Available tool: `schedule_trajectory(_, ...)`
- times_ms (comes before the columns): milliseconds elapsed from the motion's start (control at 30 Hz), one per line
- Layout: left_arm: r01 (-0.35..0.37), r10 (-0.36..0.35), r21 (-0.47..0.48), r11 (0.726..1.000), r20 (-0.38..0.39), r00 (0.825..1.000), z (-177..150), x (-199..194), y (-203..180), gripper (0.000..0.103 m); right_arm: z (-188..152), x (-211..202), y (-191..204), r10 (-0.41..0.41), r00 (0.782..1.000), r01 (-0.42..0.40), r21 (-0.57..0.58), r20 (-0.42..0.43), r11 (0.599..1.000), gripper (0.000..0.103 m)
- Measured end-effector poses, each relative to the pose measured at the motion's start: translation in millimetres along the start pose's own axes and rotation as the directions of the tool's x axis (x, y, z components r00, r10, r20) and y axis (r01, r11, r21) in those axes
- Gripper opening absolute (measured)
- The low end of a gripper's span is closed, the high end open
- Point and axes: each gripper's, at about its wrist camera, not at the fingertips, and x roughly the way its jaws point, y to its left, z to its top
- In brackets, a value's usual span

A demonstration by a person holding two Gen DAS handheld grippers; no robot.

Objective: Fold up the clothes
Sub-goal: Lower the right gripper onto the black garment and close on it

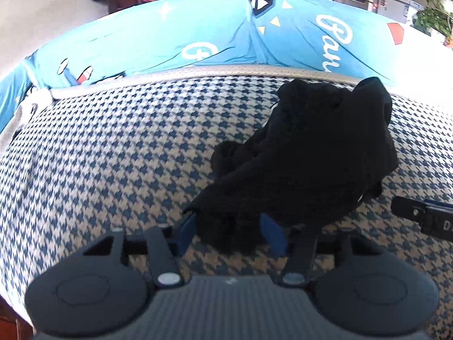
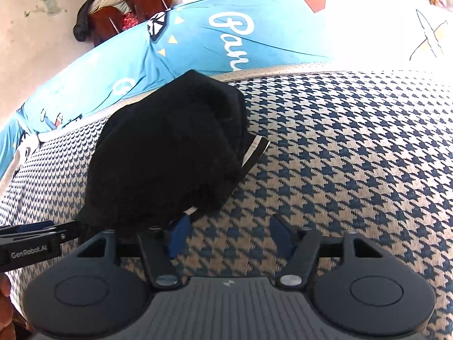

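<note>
A crumpled black garment (image 1: 305,153) lies on the blue-and-cream houndstooth surface (image 1: 113,153). In the left wrist view its near end reaches down between the blue pads (image 1: 187,233) of my left gripper (image 1: 230,232); the jaws stand partly apart and I see no firm pinch on the cloth. In the right wrist view the same garment (image 2: 170,147), with a white-striped hem (image 2: 254,153), sits up and to the left. My right gripper (image 2: 229,235) is open over bare houndstooth fabric (image 2: 339,155), and only the garment's corner lies near its left pad (image 2: 178,236).
A bright blue printed sheet (image 1: 198,34) runs along the far edge of the surface. Beyond it are wooden chairs (image 2: 127,11) with a dark coat and a potted plant (image 1: 436,11). Each gripper shows at the edge of the other's view: left gripper (image 2: 28,243), right gripper (image 1: 424,218).
</note>
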Motion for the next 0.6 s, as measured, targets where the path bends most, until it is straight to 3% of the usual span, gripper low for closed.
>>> schedule_trajectory(100,0.021,-0.022,0.033,0.999,0.022,1.0,11.9,0.3,-3.4,0.053,6.2,3.3,-0.2,0.02,1.0,-0.02,0.005,0.013,1.0,0.056)
schedule_trajectory(167,0.055,-0.056,0.02,0.998,0.027,0.998,19.8,1.5,-2.2,0.086,11.4,4.7,0.2,0.057,0.998,-0.057,0.014,0.023,0.998,0.057)
schedule_trajectory(267,0.058,-0.059,0.018,0.998,0.076,0.995,27.3,2.9,-1.5,0.099,17.3,9.2,4.2,0.096,0.995,-0.096,0.015,0.03,0.995,0.066)
schedule_trajectory(367,0.061,-0.063,0.022,0.998,0.096,0.993,37.8,5.5,-0.2,0.103,23.6,17.2,9.9,0.112,0.993,-0.113,0.005,0.043,0.994,0.073)
schedule_trajectory(533,0.106,-0.103,-0.032,0.994,0.073,0.992,63.8,13.2,10.9,0.103,33.5,33.1,18.1,0.148,0.988,-0.149,0.004,0.046,0.989,0.073)
schedule_trajectory(567,0.107,-0.104,-0.039,0.993,0.075,0.992,68.6,14.5,11.9,0.103,34.4,36.1,19.7,0.154,0.987,-0.154,0.0,0.046,0.988,0.072)
schedule_trajectory(600,0.109,-0.105,-0.045,0.993,0.077,0.991,73.4,15.9,12.9,0.103,35.1,38.8,21.3,0.161,0.986,-0.161,-0.005,0.047,0.987,0.064)
